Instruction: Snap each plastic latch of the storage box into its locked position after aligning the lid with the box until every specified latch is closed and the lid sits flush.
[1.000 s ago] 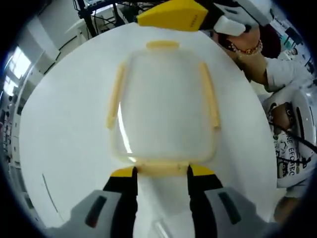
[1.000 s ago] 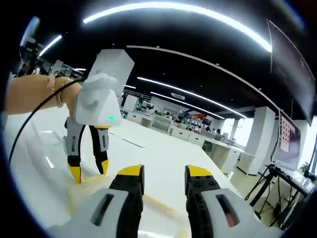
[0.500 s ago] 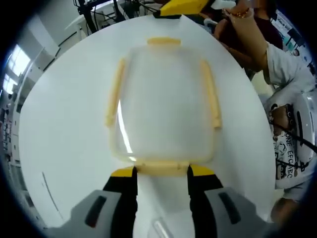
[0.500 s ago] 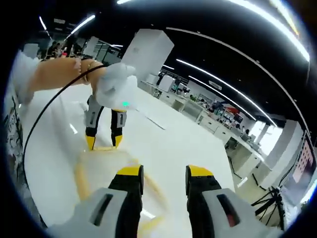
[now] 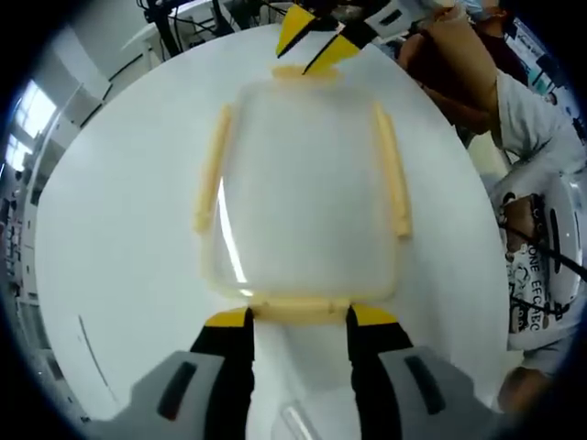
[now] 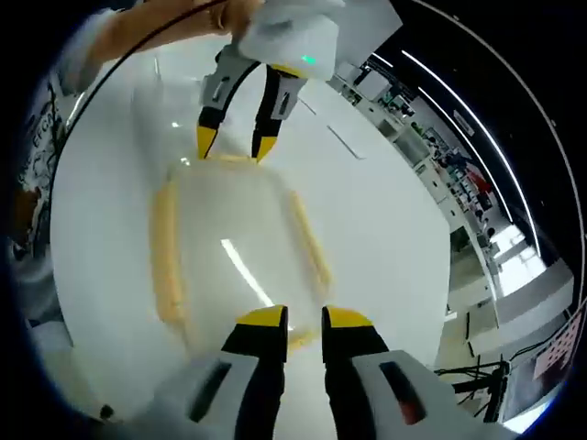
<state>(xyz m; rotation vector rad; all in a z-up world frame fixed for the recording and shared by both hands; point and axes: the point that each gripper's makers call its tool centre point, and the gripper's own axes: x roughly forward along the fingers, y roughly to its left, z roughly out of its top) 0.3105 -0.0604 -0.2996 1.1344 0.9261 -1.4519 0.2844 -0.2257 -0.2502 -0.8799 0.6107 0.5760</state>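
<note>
A glossy white round table [image 5: 110,275] carried the work. A person's white printed shirt [image 5: 537,293] showed beside it. Beyond the table, rows of white office desks [image 6: 431,156] ran under long ceiling light strips [image 6: 477,92].

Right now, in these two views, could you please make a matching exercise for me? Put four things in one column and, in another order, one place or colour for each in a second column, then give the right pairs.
Things:
1. left gripper
2. right gripper
3. lid
4. long side latches

Descriptions:
A. clear, on the box on the white table
B. pale yellow strips along the two long edges
C. yellow tips on either side of the near end latch in the left gripper view
D. at the far end latch in the left gripper view

Pairs: 1-C, 2-D, 3-A, 4-B
</note>
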